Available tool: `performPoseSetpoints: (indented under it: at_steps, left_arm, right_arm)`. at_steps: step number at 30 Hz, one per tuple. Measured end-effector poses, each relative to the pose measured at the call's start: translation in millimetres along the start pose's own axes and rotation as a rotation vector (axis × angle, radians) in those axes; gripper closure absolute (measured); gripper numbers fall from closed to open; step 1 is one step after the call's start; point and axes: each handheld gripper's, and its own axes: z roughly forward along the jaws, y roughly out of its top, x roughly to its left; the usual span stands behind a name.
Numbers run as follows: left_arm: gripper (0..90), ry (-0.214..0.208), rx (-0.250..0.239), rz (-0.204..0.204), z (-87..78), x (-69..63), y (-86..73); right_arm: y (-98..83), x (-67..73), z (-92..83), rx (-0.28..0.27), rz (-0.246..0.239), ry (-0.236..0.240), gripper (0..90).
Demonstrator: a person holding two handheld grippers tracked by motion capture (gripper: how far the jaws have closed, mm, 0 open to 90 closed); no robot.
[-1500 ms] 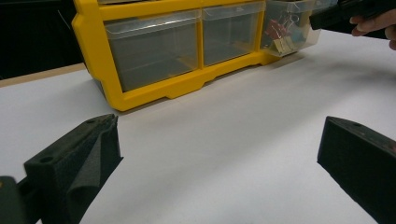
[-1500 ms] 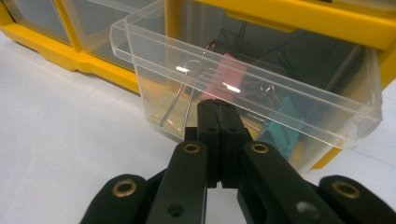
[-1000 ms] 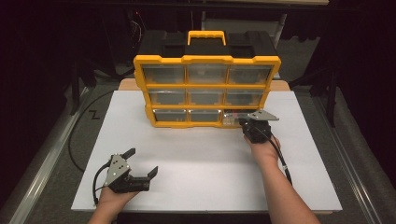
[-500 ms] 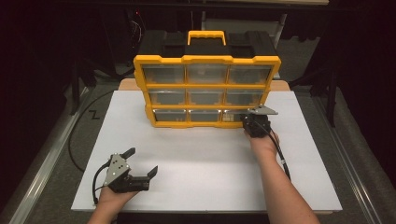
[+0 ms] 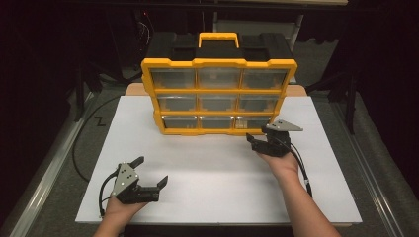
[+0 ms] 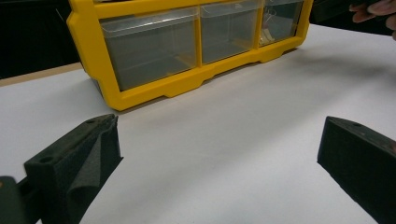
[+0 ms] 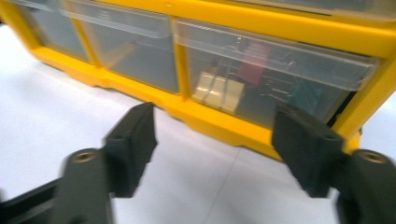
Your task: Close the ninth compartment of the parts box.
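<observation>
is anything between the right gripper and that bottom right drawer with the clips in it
Nothing visible does. The right gripper, whose jaws have just been opening, faces the bottom right drawer with only bare white table between them. The drawer's clear front is closed, with nothing between the jaws.

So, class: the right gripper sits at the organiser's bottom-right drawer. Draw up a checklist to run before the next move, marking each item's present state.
1. Right gripper open: ok; its jaws have just been opening, nothing between them.
2. Bottom-right drawer pushed in: ok, front looks flush.
3. Binder clips inside drawer: ok.
4. Left gripper open and apart from the organiser: ok.
5. White board bare between grippers: ok.
6. Drawer latched: cannot tell.
</observation>
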Motion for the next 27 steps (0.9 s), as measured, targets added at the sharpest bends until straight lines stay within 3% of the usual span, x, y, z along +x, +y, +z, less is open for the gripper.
performPoseSetpoints:
  at_steps: [9,22,27]
  left_arm:
    - [0.3,0.008,0.004,-0.007,0.0,1.7,-0.7]
    - [0.3,0.013,0.013,-0.008,0.9,2.2,-1.6]
    - [0.2,0.019,0.019,-0.016,0.4,3.4,-2.9]
  right_arm:
    - [-12.4,8.3,-24.2,-0.03,-0.03,0.032,0.5]
    - [-47.8,6.3,-60.4,-0.073,-0.034,0.033,0.5]
    - [-64.9,6.8,-77.1,-0.091,-0.062,-0.015,0.5]
